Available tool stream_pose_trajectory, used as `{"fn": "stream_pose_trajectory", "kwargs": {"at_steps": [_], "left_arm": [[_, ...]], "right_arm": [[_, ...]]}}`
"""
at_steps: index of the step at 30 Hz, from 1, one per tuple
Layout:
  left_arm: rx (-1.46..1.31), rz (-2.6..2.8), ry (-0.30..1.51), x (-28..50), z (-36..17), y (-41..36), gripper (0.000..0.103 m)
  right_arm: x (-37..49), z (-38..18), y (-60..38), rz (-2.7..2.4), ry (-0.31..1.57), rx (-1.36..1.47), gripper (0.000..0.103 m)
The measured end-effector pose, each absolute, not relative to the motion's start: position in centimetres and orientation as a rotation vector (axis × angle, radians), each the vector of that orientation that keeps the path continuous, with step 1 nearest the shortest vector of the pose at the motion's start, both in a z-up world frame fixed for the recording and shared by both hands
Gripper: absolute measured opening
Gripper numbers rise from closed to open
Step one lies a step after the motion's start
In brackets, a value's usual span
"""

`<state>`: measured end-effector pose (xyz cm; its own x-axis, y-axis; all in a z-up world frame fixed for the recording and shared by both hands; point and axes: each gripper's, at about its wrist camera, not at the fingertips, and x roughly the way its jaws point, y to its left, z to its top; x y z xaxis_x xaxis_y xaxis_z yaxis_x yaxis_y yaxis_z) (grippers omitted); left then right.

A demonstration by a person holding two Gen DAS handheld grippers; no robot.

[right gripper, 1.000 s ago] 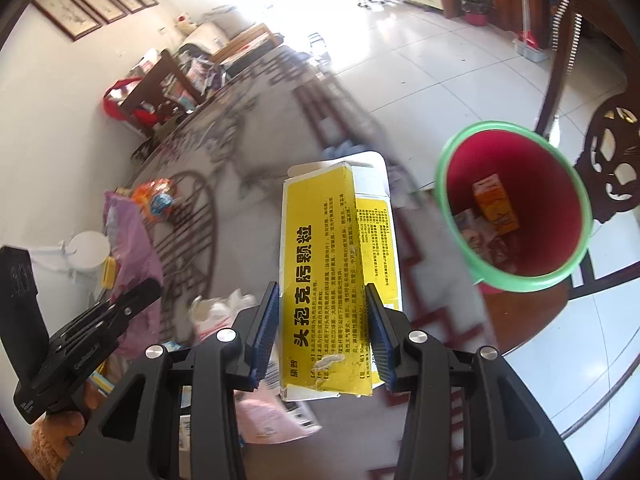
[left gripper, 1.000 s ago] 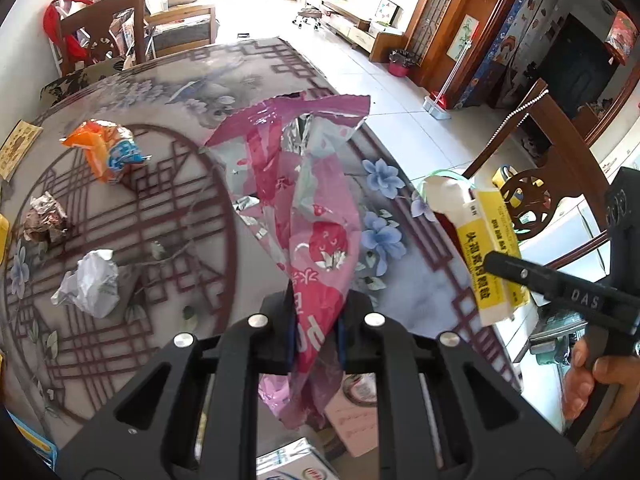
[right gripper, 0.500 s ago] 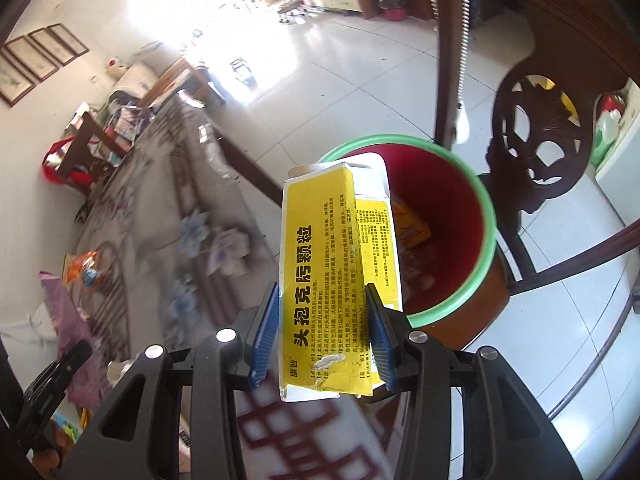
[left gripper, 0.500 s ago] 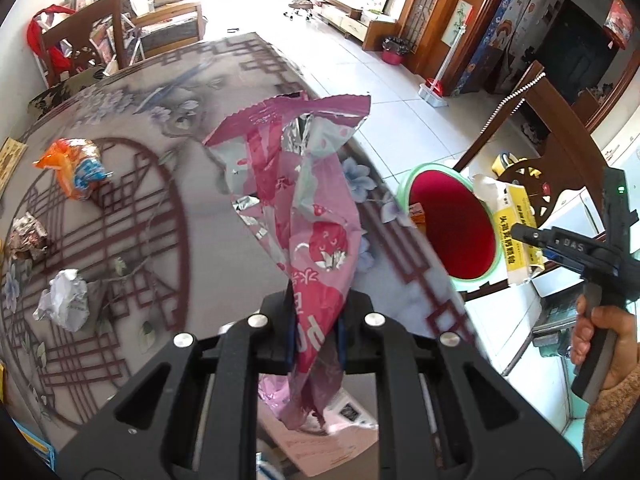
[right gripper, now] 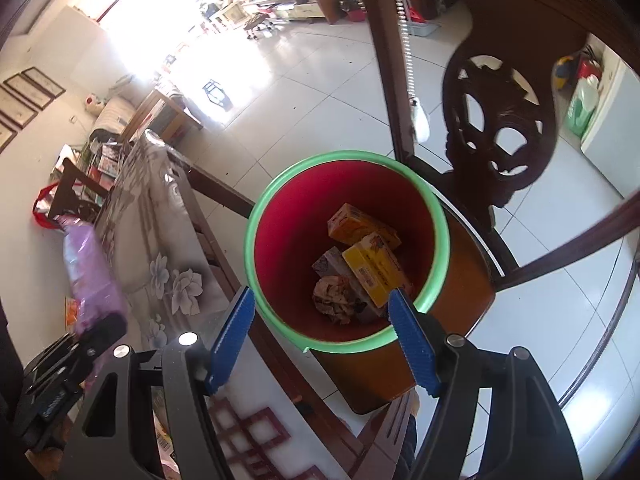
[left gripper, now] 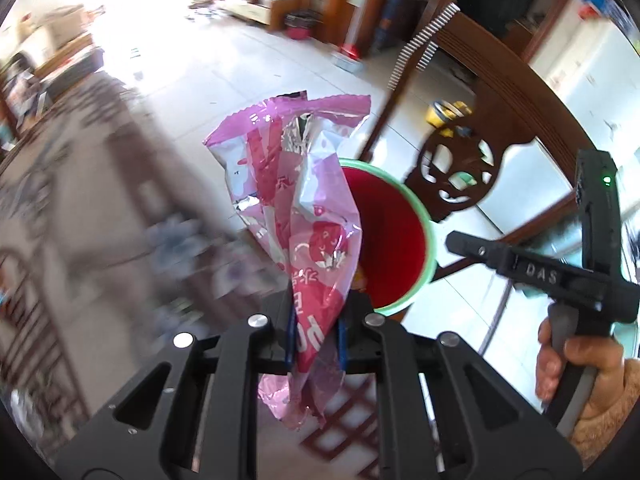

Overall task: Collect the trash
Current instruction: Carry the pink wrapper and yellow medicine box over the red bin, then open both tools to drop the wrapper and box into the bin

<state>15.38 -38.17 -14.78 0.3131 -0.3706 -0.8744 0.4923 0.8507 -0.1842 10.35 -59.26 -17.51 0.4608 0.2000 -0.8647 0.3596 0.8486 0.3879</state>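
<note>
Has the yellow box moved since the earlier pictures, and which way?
Yes. It has left the right gripper, whose fingers now stand open, and dropped down into the red bin; the yellow box now lies on the trash inside.

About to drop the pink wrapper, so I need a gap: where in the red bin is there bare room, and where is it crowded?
In the red bin, the side toward the table is bare red wall. Crowded: the side toward the chair, with an orange box, yellow box and crumpled wrapper. The left gripper holds the pink wrapper; the right gripper is open.
</note>
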Motion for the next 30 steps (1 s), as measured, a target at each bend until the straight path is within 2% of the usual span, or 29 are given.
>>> {"fn": "stream_pose_trajectory", "kwargs": {"at_steps": [9, 11, 12, 13, 22, 30], "left_arm": [[0.187, -0.673, 1.128, 16.3, -16.2, -43.9, 0.015], [0.193, -0.680, 1.132, 16.4, -16.3, -44.0, 0.031], [0.195, -0.669, 1.127, 16.5, -16.3, -44.0, 0.054], [0.186, -0.660, 1.115, 16.5, -16.1, -44.0, 0.062], [0.167, -0.625, 0.985, 14.3, -11.7, -40.4, 0.062], [0.088, -0.606, 0.940, 11.4, -8.6, -35.5, 0.063]], "right_arm": [[7.3, -17.6, -60.8, -0.169, 1.109, 0.622, 0.068], [6.9, -17.6, -60.6, -0.174, 1.110, 0.624, 0.068], [6.7, -17.5, -60.4, -0.175, 1.110, 0.624, 0.068], [6.5, -17.4, -60.3, -0.174, 1.109, 0.622, 0.068], [5.7, -15.4, -57.7, -0.149, 1.077, 0.574, 0.068], [4.9, -14.0, -52.9, -0.089, 1.069, 0.521, 0.069]]}}
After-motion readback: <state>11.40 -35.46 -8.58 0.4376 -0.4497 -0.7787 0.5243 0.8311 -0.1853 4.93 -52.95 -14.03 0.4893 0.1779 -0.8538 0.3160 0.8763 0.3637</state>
